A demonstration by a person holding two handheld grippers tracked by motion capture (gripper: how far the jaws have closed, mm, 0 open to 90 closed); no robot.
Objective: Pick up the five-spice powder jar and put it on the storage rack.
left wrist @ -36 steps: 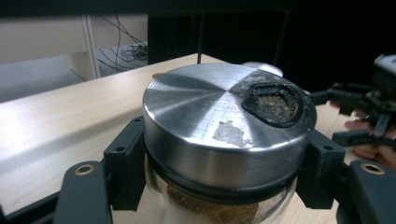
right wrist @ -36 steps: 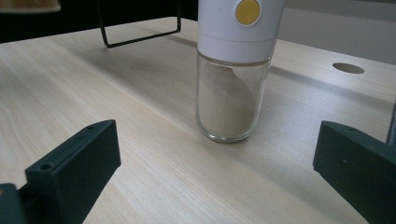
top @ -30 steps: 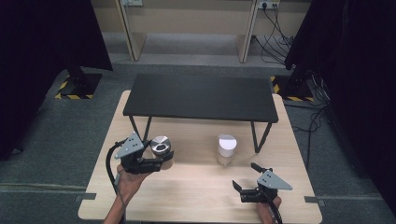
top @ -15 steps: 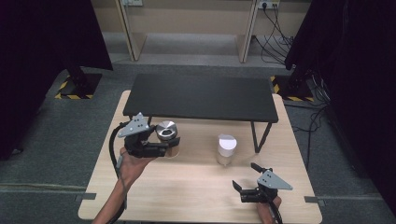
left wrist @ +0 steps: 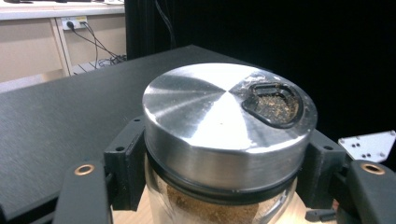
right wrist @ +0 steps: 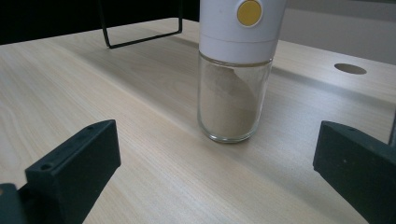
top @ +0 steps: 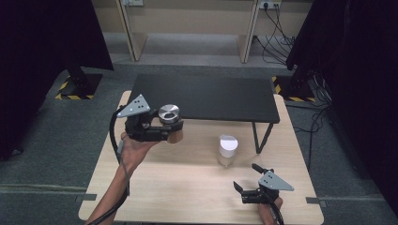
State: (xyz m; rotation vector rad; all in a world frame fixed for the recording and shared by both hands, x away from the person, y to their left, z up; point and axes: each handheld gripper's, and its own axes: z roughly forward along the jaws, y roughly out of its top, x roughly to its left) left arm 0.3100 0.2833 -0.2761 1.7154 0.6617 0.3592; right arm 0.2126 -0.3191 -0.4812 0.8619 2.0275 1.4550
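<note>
Even overhead light, soft shadows; glare on metal lid [left wrist: 224,121]; dark bkgd; high view slightly soft.

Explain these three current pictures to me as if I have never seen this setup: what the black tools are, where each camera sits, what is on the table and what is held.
There is no robot here: a person holds one black two-jaw hand-held gripper in each hand. The high view looks down on a light wooden table with a low black shelf standing on it. The other two pictures come from cameras riding on the grippers.

The left hand-held gripper is shut on a glass jar of brown powder with a brushed metal lid, held near the shelf's front edge.

The right hand-held gripper is open and holds nothing. Ahead of it on the table stands a glass shaker with a white cap and yellow button, holding pale powder.
</note>
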